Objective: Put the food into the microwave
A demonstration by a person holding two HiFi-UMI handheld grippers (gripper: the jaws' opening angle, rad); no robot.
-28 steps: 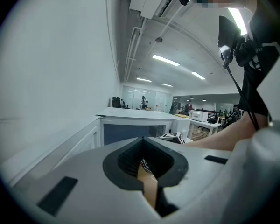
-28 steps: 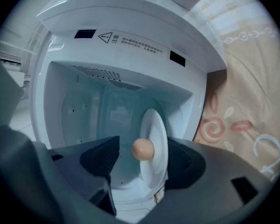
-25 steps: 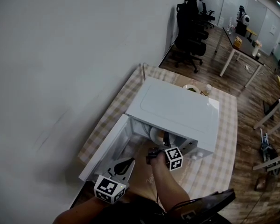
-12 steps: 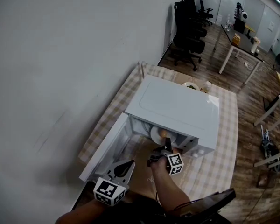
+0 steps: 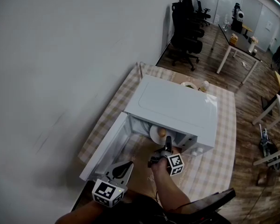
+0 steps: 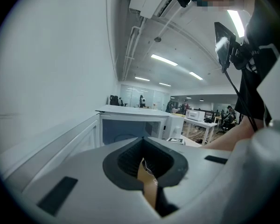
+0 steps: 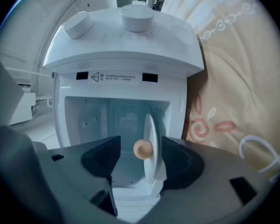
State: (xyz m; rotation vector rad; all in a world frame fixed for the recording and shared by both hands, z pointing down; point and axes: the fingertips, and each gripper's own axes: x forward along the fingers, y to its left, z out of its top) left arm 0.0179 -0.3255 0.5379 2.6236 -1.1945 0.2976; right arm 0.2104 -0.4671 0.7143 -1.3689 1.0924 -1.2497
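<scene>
One desk in checked cloth stands by a white wall, office chairs beyond; the warning label on the microwave is too small to read. The food sits on a plate inside it. The right tool, held about level before the opening, has just been opening its jaws wide with nothing gripped; the left tool is closed and empty.

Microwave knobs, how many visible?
2, side by side on the control panel in the right gripper view: first knob at upper left, second knob right of it. None seems hidden.
</scene>
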